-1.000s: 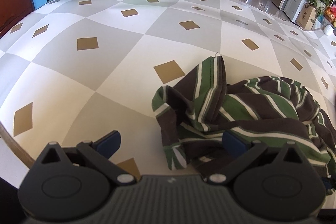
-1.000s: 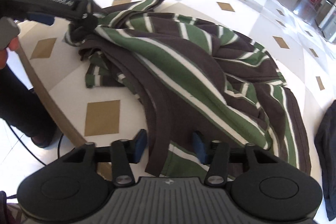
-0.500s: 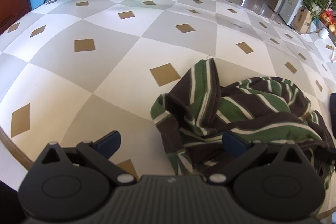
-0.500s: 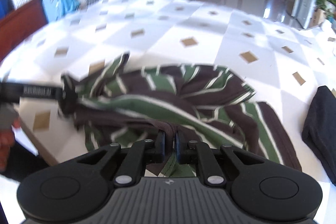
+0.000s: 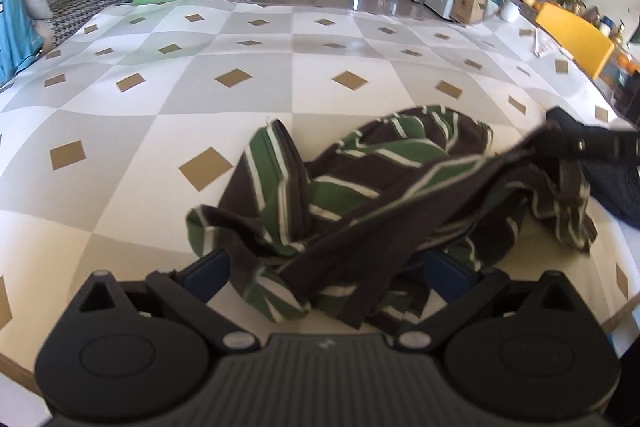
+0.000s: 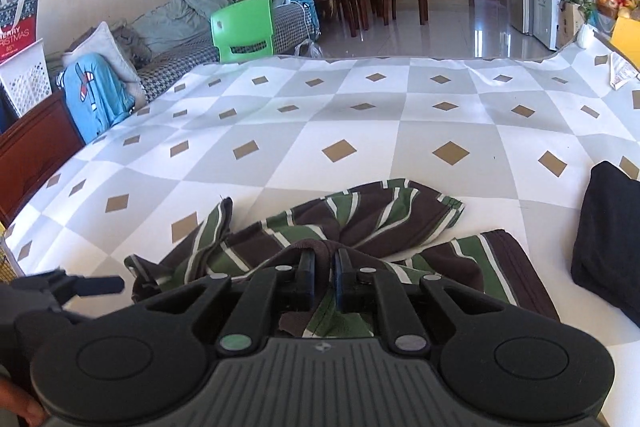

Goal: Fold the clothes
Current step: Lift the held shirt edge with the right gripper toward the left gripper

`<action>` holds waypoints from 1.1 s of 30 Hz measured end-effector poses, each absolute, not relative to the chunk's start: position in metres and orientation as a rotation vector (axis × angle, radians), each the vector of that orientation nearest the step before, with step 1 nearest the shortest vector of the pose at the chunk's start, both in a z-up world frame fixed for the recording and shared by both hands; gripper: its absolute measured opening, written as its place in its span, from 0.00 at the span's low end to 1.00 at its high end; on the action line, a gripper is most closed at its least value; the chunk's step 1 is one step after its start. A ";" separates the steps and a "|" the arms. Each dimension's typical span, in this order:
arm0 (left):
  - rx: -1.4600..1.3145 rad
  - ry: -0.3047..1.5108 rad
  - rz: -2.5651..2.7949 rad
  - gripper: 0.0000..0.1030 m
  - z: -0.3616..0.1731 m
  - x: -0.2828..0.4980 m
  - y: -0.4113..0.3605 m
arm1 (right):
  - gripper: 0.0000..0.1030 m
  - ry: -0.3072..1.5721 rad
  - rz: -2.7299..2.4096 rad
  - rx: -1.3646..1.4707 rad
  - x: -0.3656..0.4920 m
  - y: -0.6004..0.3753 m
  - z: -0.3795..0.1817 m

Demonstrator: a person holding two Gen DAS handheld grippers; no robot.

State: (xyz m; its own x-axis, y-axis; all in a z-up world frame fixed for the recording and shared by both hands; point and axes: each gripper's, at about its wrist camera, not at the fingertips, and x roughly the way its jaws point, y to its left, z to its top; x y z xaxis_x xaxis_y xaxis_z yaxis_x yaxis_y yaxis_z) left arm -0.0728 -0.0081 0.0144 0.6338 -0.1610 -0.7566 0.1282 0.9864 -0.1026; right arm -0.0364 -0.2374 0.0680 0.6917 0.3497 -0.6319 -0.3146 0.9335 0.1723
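1. My right gripper has its jaws pinched together on a fold of the striped shirt; the brown cloth humps up over the two blue pads. In the left wrist view that same gripper shows at the far right, with a band of shirt drawn up taut from the heap to its tip.
2. My left gripper has its jaws spread wide. The near edge of the shirt lies between the two blue pads, but I cannot see either pad pressing on it. In the right wrist view it sits at the near left, just beside the shirt's left end.
3. The shirt, brown with green and white stripes, lies crumpled on the near part of the checked tablecloth, one flap standing upright at its left side.
4. A dark folded garment lies on the cloth to the right of the shirt, close to it.
5. Past the far edge of the table I see a green chair, and to its left a sofa heaped with cushions.
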 end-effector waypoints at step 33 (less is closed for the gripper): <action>-0.120 0.873 0.138 0.95 -0.002 -0.051 -0.008 | 0.33 0.878 0.237 -0.116 -0.035 -0.237 0.027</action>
